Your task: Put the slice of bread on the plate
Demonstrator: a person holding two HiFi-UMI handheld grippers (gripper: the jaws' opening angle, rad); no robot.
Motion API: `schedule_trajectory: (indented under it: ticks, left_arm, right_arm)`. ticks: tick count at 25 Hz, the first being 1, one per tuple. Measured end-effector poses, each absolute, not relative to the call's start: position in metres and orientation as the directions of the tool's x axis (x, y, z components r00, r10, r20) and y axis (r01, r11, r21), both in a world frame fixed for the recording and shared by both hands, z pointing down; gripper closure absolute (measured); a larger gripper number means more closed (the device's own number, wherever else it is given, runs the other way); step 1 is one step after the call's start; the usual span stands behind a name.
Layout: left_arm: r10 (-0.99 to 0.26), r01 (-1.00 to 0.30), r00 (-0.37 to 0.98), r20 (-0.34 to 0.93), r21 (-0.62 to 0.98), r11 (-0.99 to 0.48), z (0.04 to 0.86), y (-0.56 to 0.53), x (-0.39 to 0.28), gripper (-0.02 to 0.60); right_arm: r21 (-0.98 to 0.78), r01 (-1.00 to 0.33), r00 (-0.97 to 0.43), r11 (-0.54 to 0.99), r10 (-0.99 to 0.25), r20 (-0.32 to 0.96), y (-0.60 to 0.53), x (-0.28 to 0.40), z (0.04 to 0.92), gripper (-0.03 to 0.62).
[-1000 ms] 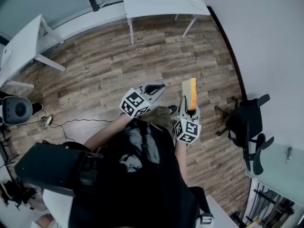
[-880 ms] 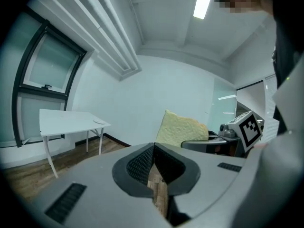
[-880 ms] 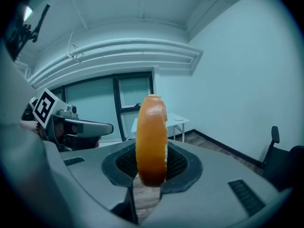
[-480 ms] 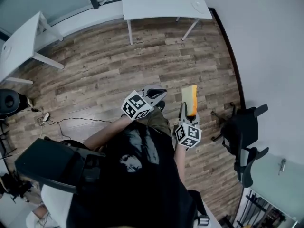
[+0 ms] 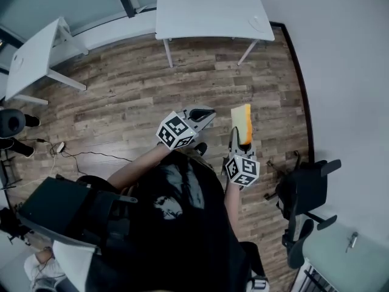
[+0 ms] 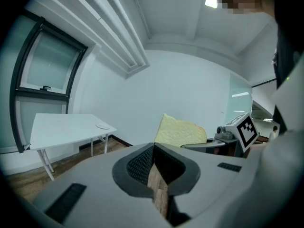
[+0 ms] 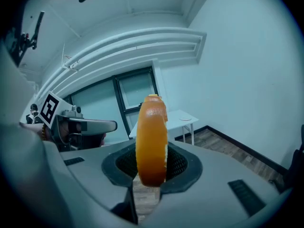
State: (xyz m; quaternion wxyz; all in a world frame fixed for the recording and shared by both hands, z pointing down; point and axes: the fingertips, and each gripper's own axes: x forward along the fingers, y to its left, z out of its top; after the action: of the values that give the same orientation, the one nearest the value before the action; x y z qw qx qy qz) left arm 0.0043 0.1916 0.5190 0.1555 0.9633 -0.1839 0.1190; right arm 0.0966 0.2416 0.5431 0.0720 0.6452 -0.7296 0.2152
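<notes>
the right tongs (image 7: 151,174) are clamped on the slice of bread (image 7: 151,144). they pinch its lower end, so it stands upright with the orange-brown crust edge toward their camera. held by one end like that, the rest of the slice is free to be laid flat, which i judge is the reason for the grip. in the head view the slice sticks out ahead of the tongs over bare wooden floor (image 5: 121,96), touching nothing else. the left tongs (image 6: 153,167) are closed with nothing between them. they sit just beside the right pair and seem to have no part in this job.

farther out, a white worktop (image 5: 200,8) stands near the wall, well apart from both tongs. near its right-hand corner lies a small round white plate (image 5: 258,23), the only container in view. it looks empty, though it is too small to be sure. so the bread is in the air, not yet on the plate, and carrying it over is the step in hand. setting it down will call for tilting the slice over before letting go, else it may land on edge and topple off the rim.
</notes>
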Motion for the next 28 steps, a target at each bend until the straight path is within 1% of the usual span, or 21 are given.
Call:
schedule_trajectory:
  ticks: [6, 11, 18, 24, 28]
  left_arm:
    - [-0.296, -0.391, 0.898, 0.324, 0.286, -0.875, 0.534, 0.168, 0.032, 0.577]
    - [-0.287, -0.389, 0.899, 0.330, 0.303, -0.870, 0.542, 0.110, 0.043, 0.577]
    - [-0.290, -0.374, 0.911, 0.294, 0.288, -0.881, 0.533, 0.007, 0.043, 0.577]
    - [-0.230, -0.317, 0.928, 0.293, 0.295, -0.901, 0.537, -0.064, 0.046, 0.577]
    - [-0.201, -0.296, 0.928, 0.314, 0.289, -0.911, 0.546, -0.095, 0.053, 0.577]
  right_arm:
    - [-0.245, -0.966, -0.189, 0.086, -0.880, 0.437, 0.207, 0.122, 0.560, 0.502]
    - [-0.259, -0.964, -0.181, 0.061, -0.865, 0.468, 0.161, 0.135, 0.572, 0.502]
    - [-0.227, -0.972, -0.167, 0.068, -0.876, 0.452, 0.060, 0.132, 0.561, 0.502]
    - [-0.217, -0.976, -0.125, 0.029, -0.886, 0.446, -0.010, 0.126, 0.559, 0.502]
    - [-0.220, -0.975, -0.119, 0.014, -0.876, 0.467, -0.038, 0.130, 0.571, 0.502]
